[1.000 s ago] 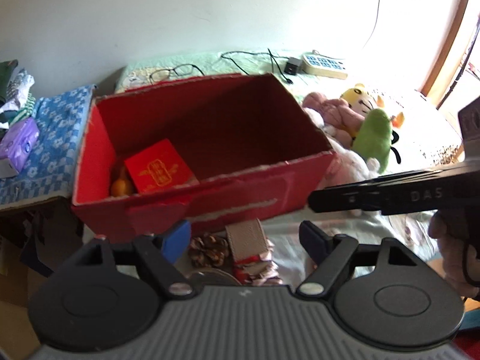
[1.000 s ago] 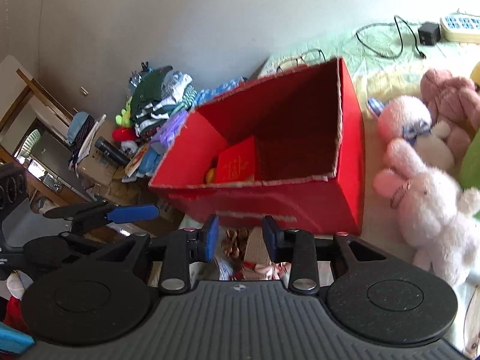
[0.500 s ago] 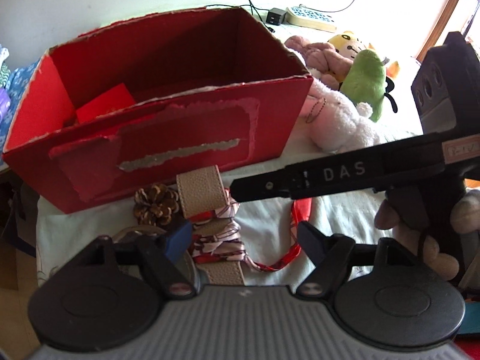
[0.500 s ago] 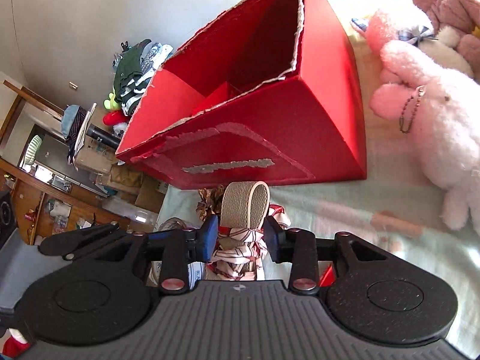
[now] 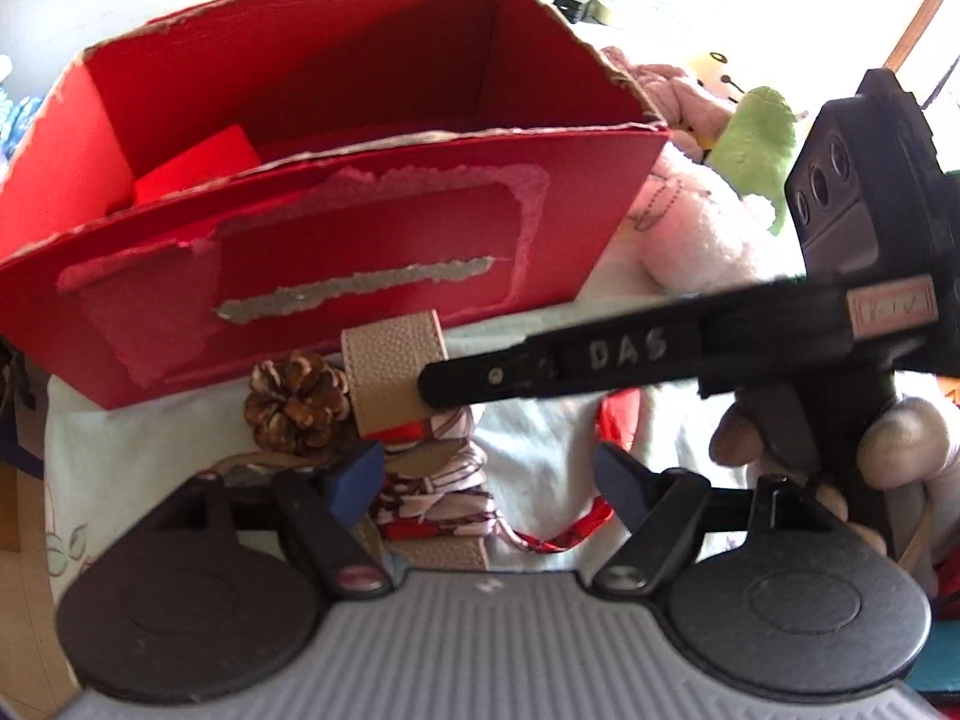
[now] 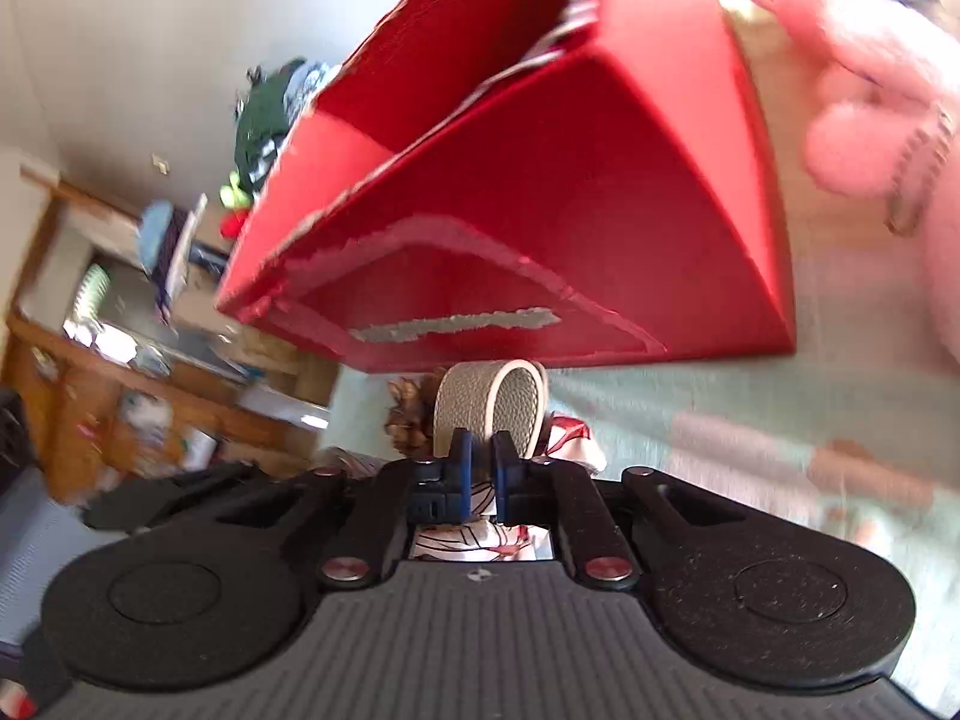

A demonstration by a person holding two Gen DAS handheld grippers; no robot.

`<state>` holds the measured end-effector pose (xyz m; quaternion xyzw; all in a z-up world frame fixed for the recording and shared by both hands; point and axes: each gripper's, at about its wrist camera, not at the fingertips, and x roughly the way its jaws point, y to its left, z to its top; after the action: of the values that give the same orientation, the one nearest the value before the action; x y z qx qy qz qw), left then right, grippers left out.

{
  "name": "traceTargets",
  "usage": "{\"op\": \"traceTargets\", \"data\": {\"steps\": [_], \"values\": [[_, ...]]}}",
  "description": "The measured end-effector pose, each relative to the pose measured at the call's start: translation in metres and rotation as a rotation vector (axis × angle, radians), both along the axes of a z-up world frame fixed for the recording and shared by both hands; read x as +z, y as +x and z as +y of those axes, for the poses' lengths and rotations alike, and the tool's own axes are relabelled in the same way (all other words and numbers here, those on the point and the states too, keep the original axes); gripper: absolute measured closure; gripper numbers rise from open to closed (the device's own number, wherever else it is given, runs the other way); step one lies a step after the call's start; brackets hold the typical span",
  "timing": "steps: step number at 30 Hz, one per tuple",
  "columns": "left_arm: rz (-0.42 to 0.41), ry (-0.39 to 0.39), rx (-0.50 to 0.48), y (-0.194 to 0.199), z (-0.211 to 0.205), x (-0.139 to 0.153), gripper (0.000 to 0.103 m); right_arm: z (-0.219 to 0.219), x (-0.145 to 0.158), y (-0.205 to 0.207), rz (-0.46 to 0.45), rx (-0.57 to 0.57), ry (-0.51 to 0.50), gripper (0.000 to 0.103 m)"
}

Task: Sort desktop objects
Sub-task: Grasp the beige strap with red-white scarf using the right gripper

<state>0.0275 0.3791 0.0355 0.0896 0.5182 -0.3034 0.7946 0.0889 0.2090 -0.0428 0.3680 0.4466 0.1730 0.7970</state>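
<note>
Red cardboard box (image 5: 336, 198) open on top, sits on a pale cloth (image 5: 540, 456); inside at its left end a red packet (image 5: 198, 162), rest of interior hidden by the front wall. Just in front of the box: pine cone (image 5: 297, 402) and a beige strap loop (image 6: 492, 402) with patterned scarf (image 5: 444, 492) wrapped around it. Right gripper (image 6: 480, 471) jaws clamped on the strap loop. Left gripper (image 5: 486, 480) jaws apart, straddling the scarf. Pink plush rabbit (image 5: 690, 228) right of box.

left gripper (image 5: 486, 474) jaws spread wide; right gripper (image 6: 478, 461) jaws pinched nearly together
</note>
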Motion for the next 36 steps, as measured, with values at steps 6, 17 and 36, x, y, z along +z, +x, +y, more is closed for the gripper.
{"op": "traceTargets", "data": {"steps": [6,17,36], "values": [[0.014,0.01,-0.027,0.003,-0.01,-0.004,0.024,-0.02,0.007,-0.015,-0.012,-0.054,-0.015,0.097],[0.05,0.029,-0.076,0.002,-0.033,-0.019,0.018,-0.043,0.005,-0.029,0.009,-0.105,0.007,0.074],[0.024,0.073,-0.051,0.0,-0.036,-0.031,0.016,-0.03,-0.022,-0.014,0.093,0.022,0.051,0.071]]}}
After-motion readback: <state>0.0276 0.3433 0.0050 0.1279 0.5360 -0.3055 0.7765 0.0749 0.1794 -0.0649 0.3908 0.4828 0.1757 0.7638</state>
